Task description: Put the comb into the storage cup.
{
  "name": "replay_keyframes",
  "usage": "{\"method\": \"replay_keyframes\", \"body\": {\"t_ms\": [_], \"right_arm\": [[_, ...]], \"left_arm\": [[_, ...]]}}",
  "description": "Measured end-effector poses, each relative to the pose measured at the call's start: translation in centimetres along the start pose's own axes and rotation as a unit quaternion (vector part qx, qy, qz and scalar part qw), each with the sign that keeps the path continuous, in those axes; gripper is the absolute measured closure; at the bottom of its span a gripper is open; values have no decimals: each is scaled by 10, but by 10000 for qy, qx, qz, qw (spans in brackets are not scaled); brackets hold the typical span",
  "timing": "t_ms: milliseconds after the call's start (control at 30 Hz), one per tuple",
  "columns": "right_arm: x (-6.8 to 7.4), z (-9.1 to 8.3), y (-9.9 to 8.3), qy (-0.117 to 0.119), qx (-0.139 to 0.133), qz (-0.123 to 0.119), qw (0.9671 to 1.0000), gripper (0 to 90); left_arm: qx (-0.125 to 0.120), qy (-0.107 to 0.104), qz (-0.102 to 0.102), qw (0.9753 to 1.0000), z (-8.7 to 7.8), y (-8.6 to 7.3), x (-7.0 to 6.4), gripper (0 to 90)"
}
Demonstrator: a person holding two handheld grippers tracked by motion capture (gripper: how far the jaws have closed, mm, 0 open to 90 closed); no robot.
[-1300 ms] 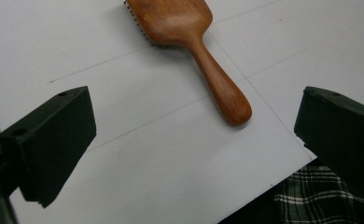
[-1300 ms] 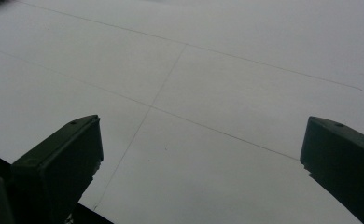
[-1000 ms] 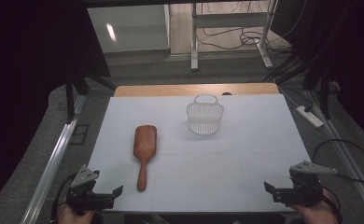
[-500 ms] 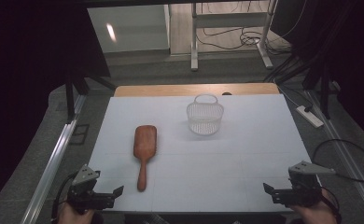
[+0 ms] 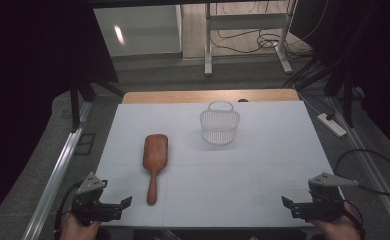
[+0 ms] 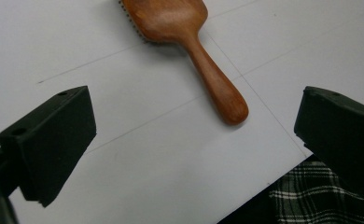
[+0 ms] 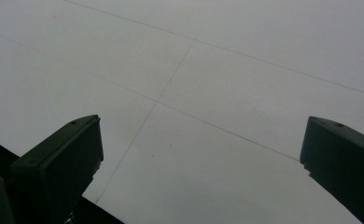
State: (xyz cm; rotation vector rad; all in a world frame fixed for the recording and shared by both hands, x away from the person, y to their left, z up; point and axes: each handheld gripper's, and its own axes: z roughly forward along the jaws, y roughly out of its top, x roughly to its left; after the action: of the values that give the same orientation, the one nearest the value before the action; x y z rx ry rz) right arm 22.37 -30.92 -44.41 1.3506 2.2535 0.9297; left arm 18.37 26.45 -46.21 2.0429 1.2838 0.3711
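Observation:
A wooden hairbrush [image 5: 154, 161] lies on the white table [image 5: 218, 165], left of centre, handle toward the near edge. In the left gripper view the hairbrush [image 6: 189, 42] lies bristles down, its handle end between and beyond the wide-apart jaws. A small white wire basket [image 5: 219, 124] stands upright farther back, right of the brush. My left gripper [image 5: 119, 205] is open at the near left corner, a little left of the handle tip. At the near right corner my right gripper [image 5: 290, 205] is open over bare table [image 7: 208, 116], holding nothing.
A wooden strip [image 5: 208, 96] runs along the table's far edge. Metal rails [image 5: 58, 175] flank the table. A power strip [image 5: 333, 125] and cables [image 5: 378, 170] lie on the floor at the right. Plaid cloth [image 6: 325, 196] shows below the near edge.
Both grippers have shifted only slightly at the near edge. The brush and basket have not moved.

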Motion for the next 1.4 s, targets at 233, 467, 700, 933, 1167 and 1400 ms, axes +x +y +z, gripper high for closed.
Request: {"method": "replay_keyframes", "body": {"t_ms": [233,467,700,933,1167,1400], "right_arm": [[-1,0,0,41,3,34,10000,0],[-1,0,0,85,13,13,10000,0],[-1,0,0,115,7,32,9999,0],[-2,0,0,124,10,34,9999,0],[-2,0,0,132,7,55,9999,0],[-2,1,0,135,12,56,9999,0]], "left_arm": [[35,-113,-19,9999,4,5,1,0],[145,-159,56,9998,11,11,1,0],[197,-284,66,9994,17,17,2,0],[274,-326,164,9990,24,24,0,0],[349,-382,295,9982,32,32,-1,0],[362,-462,356,9976,39,41,-2,0]]}}
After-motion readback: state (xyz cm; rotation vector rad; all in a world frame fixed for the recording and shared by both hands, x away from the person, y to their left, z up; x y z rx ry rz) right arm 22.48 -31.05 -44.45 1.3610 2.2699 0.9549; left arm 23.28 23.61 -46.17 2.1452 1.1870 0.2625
